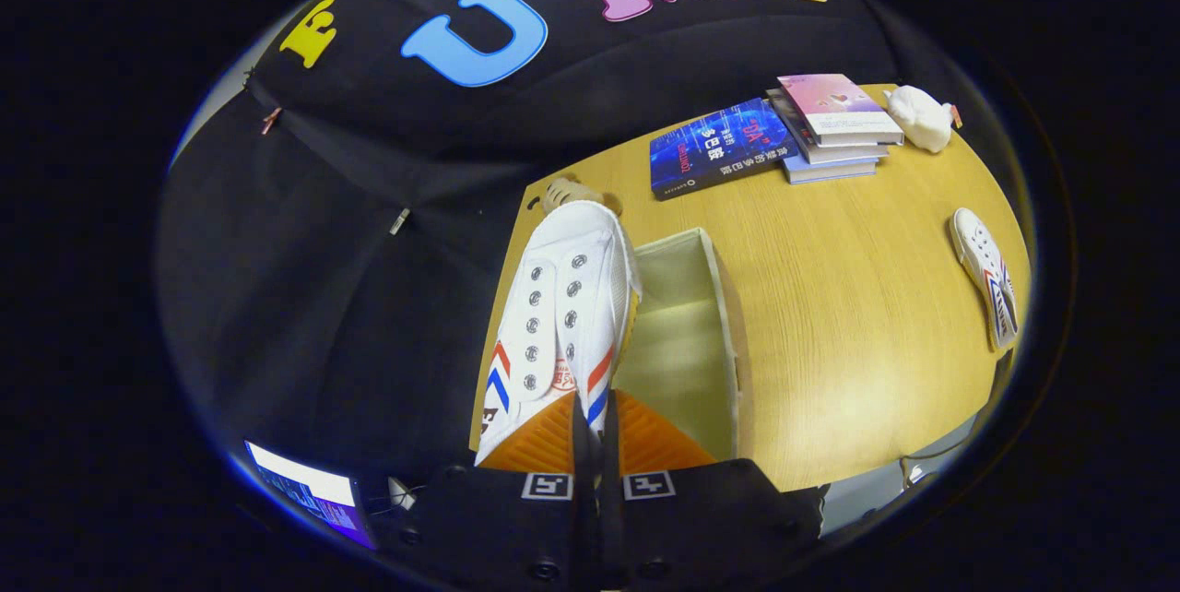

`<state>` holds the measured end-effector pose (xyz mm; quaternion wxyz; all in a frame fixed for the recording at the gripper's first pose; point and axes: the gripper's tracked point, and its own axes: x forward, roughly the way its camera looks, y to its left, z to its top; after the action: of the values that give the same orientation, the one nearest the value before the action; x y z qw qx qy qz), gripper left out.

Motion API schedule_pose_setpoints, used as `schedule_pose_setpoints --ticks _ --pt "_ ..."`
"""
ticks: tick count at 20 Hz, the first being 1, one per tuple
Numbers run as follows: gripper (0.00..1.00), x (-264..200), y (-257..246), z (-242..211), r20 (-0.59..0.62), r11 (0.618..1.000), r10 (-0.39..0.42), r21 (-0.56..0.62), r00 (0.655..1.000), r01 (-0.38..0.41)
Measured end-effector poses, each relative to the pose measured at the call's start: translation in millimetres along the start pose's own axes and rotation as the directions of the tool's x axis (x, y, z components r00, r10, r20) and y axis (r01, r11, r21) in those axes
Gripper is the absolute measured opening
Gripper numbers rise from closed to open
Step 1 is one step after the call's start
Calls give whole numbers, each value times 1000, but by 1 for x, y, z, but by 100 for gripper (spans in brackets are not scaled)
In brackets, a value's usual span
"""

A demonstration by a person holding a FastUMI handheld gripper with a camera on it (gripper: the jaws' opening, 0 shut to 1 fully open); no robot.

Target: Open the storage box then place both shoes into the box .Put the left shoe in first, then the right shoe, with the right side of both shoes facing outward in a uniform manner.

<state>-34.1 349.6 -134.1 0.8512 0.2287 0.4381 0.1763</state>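
Note:
My gripper (595,421) is shut on a white shoe (562,306) with red and blue stripes, both fingers pinching its collar edge. The shoe hangs toe away from me, just above the near left part of the open pale storage box (728,334). The box's cream inside shows to the right of the shoe. A second white shoe (986,283) with the same stripes lies on the wooden table (848,297), far off to the right of the box.
A blue book (719,148) and a stack of books (834,126) lie beyond the box at the table's far side, with a white soft toy (922,117) beside them. A small beige object (567,194) sits past the shoe's toe. A lit screen (309,491) glows low on the left.

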Motion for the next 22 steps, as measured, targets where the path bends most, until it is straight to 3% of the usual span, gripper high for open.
schedule_pose_setpoints --ticks 9,17,20,22 --pt "5 75 -8 -45 -128 995 -92 -42 987 87" --pt "6 104 -18 -67 -204 981 -181 -111 962 160" --pt "13 113 -19 -76 -229 978 -183 -140 956 153" --pt "26 114 -3 -74 -227 987 -122 -130 966 94"
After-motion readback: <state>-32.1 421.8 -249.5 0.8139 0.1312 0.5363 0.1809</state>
